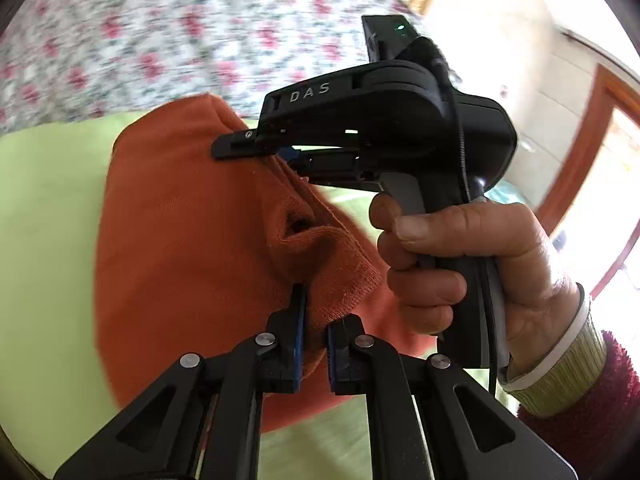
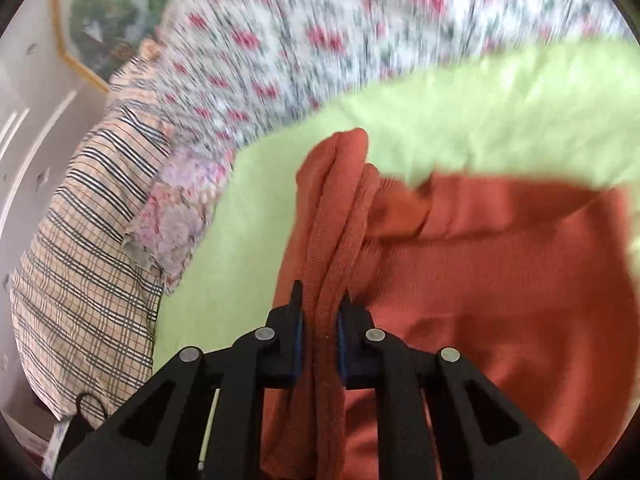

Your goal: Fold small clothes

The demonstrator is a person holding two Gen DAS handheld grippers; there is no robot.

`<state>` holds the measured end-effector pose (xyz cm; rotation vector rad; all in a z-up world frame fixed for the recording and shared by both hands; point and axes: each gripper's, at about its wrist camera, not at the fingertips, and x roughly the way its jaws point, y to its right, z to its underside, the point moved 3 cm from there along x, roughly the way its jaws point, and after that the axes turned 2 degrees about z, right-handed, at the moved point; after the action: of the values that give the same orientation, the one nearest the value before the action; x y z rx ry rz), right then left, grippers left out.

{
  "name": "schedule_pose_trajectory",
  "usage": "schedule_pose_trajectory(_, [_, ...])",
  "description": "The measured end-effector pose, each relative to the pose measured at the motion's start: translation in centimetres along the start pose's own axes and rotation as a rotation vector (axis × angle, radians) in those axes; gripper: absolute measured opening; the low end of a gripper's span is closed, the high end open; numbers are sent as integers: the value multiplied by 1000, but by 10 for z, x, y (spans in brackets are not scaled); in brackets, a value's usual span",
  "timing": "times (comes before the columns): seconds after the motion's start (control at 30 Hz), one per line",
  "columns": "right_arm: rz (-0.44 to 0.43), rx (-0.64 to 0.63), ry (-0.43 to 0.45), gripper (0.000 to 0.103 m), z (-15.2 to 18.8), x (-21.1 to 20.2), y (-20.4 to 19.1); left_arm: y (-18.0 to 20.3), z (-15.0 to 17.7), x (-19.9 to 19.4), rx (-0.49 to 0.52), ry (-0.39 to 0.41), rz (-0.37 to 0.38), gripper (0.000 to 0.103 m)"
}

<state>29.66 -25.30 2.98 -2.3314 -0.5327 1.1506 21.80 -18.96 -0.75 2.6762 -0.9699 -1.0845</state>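
An orange knitted garment (image 1: 180,240) lies on a light green sheet (image 1: 44,208). My left gripper (image 1: 314,332) is shut on the garment's ribbed edge. My right gripper (image 2: 320,324) is shut on a bunched ribbed edge of the same garment (image 2: 480,272). In the left wrist view the right gripper (image 1: 280,152) shows from the side, held by a hand, pinching the garment's edge further along. Both edges are lifted off the sheet. The views are motion-blurred.
A floral quilt (image 1: 168,32) lies behind the green sheet (image 2: 460,120). A plaid pillow (image 2: 88,240) and a floral cloth (image 2: 180,216) sit at the left in the right wrist view. A wooden door frame (image 1: 580,152) stands at the right.
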Motion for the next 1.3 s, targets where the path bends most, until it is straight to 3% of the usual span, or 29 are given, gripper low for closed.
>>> schedule_pose_trajectory(0.13, [118,-14,64,14,-6,-53,32,41,4,35,57,-35,75,7])
schedule_pose_trajectory(0.27, [190,77,39,14,7,-62,84,57,20,71,60,-117,89,7])
schedule_pose_trajectory(0.4, [235,119,16,14,24,-62,121,61,25,77,53,-134,97,7])
schedule_pose_trajectory(0.53, [208,130,61,14,24,-73,124,57,26,86,41,-162,116,8])
schedule_pose_trajectory(0.73, [303,94,30,15,34,-59,131,47,34,89,19,-211,128,16])
schedule_pose_trajectory(0.8, [306,102,41,21,36,-62,132,45,33,81,13,-219,141,22])
schedule_pose_trajectory(0.87, [330,106,53,28,39,-69,133,34,35,66,-5,-222,147,36])
schedule_pose_trajectory(0.9, [340,106,54,31,41,-72,133,30,35,61,-14,-220,152,38])
schedule_pose_trajectory(0.93, [346,108,59,39,43,-77,132,25,36,52,-26,-213,153,40])
schedule_pose_trajectory(0.97, [358,112,65,53,44,-81,132,18,37,41,-42,-205,147,45])
schedule_pose_trajectory(1.03, [391,118,79,67,49,-89,133,-1,37,20,-84,-179,125,58])
schedule_pose_trajectory(1.17, [333,164,88,67,60,-102,138,-54,22,1,-203,-124,43,73])
schedule_pose_trajectory(1.23, [266,198,70,68,63,-99,141,-84,14,7,-266,-128,12,74])
schedule_pose_trajectory(1.3, [228,221,51,68,64,-92,143,-105,11,13,-326,-148,28,74])
